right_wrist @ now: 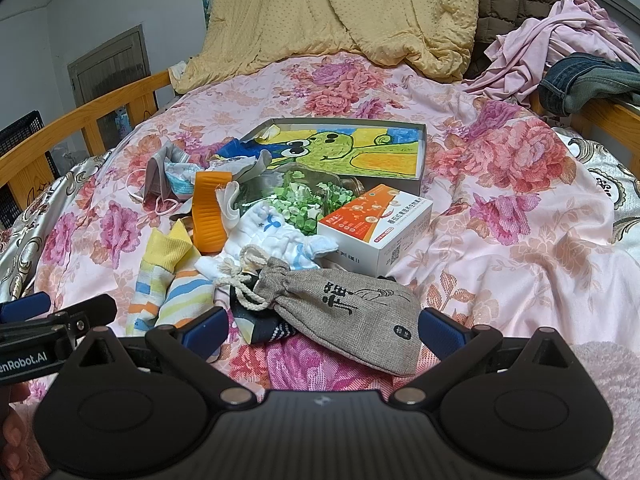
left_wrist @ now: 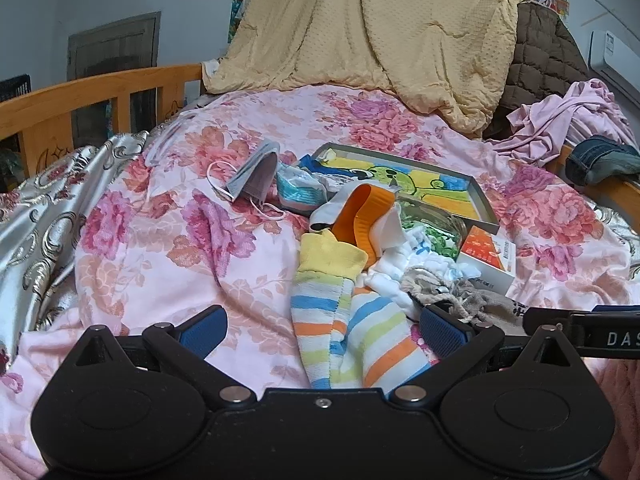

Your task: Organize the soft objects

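Hovering low over the near edge of the bed, both grippers stand with jaws wide and nothing held. The left gripper (left_wrist: 322,330) straddles the striped socks (left_wrist: 352,336); the right gripper (right_wrist: 322,330) frames the grey drawstring pouch (right_wrist: 348,316).

Nothing looks sorted yet, I'd judge: the soft things lie in one jumbled heap near the middle of the bed, with an orange-cuffed sock (right_wrist: 208,212), white baby cloths (right_wrist: 276,240) and a face mask (left_wrist: 254,176) mixed in with a medicine box (right_wrist: 376,232) and a shallow box with a frog drawing (right_wrist: 344,152).

Under it all is a rumpled floral bedsheet (left_wrist: 160,240). A yellow quilt (left_wrist: 380,28) is piled at the far end, pink clothes (right_wrist: 536,52) and jeans (right_wrist: 588,80) at the far right corner, and a wooden rail (left_wrist: 100,92) runs along the left edge.
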The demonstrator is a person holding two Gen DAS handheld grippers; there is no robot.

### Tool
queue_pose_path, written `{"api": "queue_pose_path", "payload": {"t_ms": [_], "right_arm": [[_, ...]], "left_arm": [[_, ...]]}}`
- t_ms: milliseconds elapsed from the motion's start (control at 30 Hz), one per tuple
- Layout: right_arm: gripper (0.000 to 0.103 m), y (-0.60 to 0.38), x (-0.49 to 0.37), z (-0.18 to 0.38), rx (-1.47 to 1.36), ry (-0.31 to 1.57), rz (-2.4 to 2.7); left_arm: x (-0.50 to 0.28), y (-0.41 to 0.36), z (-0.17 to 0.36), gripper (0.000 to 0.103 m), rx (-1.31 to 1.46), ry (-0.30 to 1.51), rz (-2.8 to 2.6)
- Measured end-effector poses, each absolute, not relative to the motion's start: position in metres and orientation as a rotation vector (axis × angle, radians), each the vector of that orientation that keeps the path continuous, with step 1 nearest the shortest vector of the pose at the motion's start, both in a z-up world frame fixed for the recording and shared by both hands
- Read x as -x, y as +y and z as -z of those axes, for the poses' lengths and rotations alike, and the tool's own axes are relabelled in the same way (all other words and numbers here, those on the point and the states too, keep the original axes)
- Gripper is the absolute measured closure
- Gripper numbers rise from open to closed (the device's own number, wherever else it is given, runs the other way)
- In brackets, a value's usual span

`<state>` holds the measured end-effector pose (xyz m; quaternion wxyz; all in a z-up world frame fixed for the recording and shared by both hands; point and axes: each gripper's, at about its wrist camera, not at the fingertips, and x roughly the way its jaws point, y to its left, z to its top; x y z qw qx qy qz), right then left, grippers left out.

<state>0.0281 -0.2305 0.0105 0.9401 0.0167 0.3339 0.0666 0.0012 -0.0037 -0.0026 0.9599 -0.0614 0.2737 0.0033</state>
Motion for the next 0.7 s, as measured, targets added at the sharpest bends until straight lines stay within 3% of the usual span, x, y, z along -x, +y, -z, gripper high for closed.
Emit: {"api": "queue_pose_path", "payload": {"t_ms": [700], "right_arm": [[0.0, -0.246, -0.063, -0.013, -0.125, 0.733, -0.223]], "left_arm": [[-0.021, 0.005, 0.006, 0.001, 0.127, 0.592, 0.013]]}}
